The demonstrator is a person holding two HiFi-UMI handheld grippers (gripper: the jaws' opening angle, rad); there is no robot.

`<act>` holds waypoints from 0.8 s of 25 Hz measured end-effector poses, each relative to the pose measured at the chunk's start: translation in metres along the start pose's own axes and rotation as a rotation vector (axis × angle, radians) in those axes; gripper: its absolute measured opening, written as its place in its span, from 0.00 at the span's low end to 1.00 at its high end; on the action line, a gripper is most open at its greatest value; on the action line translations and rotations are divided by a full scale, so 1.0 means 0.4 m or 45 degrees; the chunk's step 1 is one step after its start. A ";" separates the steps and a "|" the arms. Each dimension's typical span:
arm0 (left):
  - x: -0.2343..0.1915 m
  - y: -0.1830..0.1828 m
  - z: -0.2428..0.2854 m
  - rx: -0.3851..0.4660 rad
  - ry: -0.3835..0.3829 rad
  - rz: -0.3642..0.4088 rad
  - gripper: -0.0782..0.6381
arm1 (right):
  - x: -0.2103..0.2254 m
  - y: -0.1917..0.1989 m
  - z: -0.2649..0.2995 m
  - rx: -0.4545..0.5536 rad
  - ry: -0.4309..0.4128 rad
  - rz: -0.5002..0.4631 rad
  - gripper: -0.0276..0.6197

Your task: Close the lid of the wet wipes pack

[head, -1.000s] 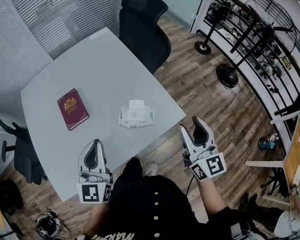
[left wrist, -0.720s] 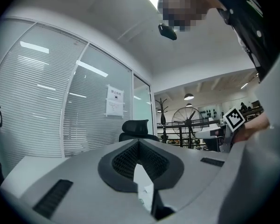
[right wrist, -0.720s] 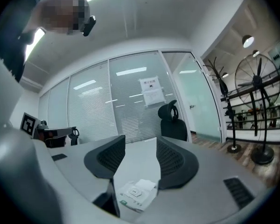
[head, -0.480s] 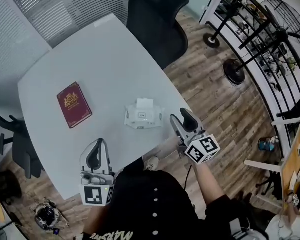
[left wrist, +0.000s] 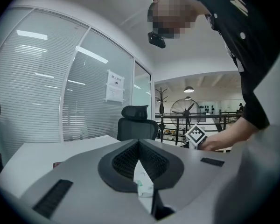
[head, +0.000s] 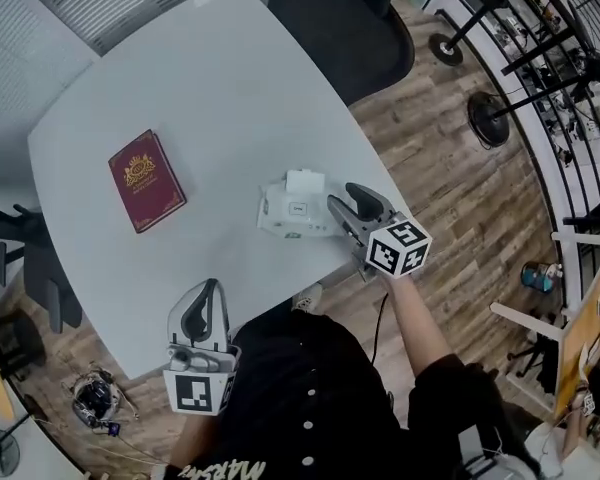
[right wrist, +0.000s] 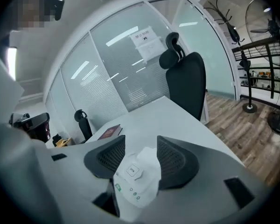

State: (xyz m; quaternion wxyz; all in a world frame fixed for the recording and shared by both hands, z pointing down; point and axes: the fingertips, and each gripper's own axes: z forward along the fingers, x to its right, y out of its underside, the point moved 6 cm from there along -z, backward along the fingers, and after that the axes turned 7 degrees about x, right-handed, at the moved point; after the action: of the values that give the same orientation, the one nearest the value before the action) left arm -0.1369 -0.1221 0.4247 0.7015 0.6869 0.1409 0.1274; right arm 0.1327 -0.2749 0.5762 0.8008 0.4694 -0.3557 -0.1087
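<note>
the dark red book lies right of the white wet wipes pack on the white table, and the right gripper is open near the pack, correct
No: in the head view the dark red book lies left of the white wet wipes pack, not right. Both are on the white table, and the right gripper is open near the pack.

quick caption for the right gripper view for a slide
Open right claw lined up on the wet wipes pack on a white table, red book and black office chair behind.
</note>
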 end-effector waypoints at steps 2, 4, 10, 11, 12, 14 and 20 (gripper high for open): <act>0.000 0.015 -0.005 -0.028 0.002 -0.017 0.12 | 0.019 0.020 0.034 -0.073 -0.015 0.036 0.37; 0.001 0.038 -0.009 -0.100 -0.004 -0.037 0.12 | 0.043 0.037 0.067 -0.139 -0.024 0.075 0.37; -0.016 0.068 -0.001 -0.141 -0.039 -0.065 0.12 | 0.098 0.078 0.143 -0.318 -0.028 0.127 0.37; -0.022 0.068 0.004 -0.126 -0.043 -0.062 0.12 | 0.105 0.084 0.153 -0.349 -0.026 0.134 0.37; -0.027 0.072 0.006 -0.131 -0.049 -0.060 0.12 | 0.112 0.090 0.163 -0.378 -0.023 0.141 0.37; -0.038 0.086 0.007 -0.166 -0.061 -0.055 0.12 | 0.125 0.097 0.180 -0.423 -0.018 0.156 0.37; -0.051 0.110 0.016 -0.230 -0.075 -0.059 0.12 | 0.131 0.120 0.206 -0.576 -0.073 0.180 0.37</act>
State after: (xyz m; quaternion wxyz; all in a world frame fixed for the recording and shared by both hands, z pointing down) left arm -0.1526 -0.1344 0.4691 0.7672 0.6208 0.1240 0.1030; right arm 0.1075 -0.3316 0.6657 0.8808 0.2487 -0.3767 -0.1428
